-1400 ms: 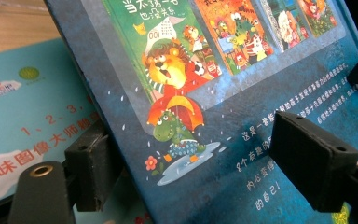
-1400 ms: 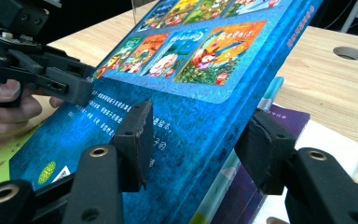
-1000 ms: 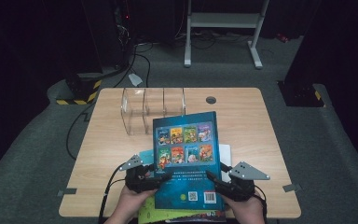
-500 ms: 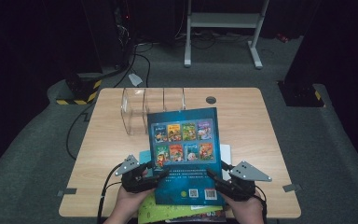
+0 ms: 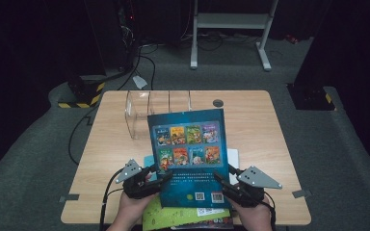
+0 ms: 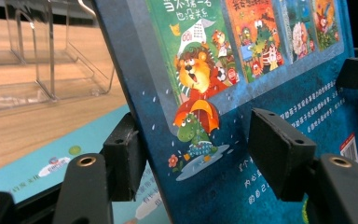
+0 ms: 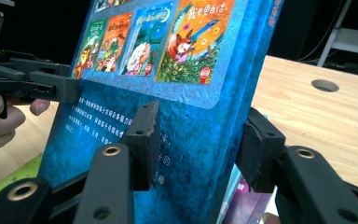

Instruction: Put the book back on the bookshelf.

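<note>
Looking down from the high view, the blue book (image 5: 189, 159) is standing lifted above the near half of the worktop (image 5: 270, 130), back cover up, its lower corners sitting in the left claw (image 5: 160, 177) and the right claw (image 5: 223, 179). A clear plastic rack (image 5: 147, 113) is standing behind it, and more books (image 5: 183, 219) are lying flat beneath it at the near edge.

In the left gripper view, the book's left edge is passing between the two black jaws. The jaws have just been closing; the inner pad is sitting against the underside, while the outer pad is showing a gap to the cover, so the left claw is spread around the book rather than pinching it. A light blue book (image 6: 42, 163) is lying on the worktop below.

In the right gripper view, the right claw has just been closing too, and both pads are lying against the book's right edge, pinching it. The left claw (image 7: 72, 91) is showing beyond, at the far edge.
</note>
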Available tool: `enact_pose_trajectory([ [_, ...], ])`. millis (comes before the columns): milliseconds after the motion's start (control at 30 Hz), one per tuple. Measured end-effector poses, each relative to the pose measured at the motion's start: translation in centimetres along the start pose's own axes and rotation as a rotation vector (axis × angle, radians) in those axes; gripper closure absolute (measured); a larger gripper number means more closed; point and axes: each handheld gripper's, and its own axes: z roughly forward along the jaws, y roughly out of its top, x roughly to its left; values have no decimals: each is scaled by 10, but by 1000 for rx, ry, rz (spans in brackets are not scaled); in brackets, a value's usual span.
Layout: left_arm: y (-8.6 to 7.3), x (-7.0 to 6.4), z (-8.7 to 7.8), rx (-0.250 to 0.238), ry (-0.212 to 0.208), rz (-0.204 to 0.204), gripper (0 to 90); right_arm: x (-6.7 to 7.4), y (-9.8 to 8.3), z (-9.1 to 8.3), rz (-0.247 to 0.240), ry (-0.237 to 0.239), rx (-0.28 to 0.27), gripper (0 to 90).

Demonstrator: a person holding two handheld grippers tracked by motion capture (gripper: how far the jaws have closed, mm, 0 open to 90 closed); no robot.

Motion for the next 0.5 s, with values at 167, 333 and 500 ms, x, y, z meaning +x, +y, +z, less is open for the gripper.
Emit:
enact_pose_trajectory([
  [167, 3, 0, -4, -22, 22, 19, 413, 2, 5, 1, -6, -5, -18, 558],
  [333, 8, 2, -9, -51, 59, 32, 433, 5, 11, 7, -9, -10, -36, 580],
  [500, 13, 9, -18, -91, 100, 30, 452, 12, 25, 19, -26, 0, -57, 608],
])
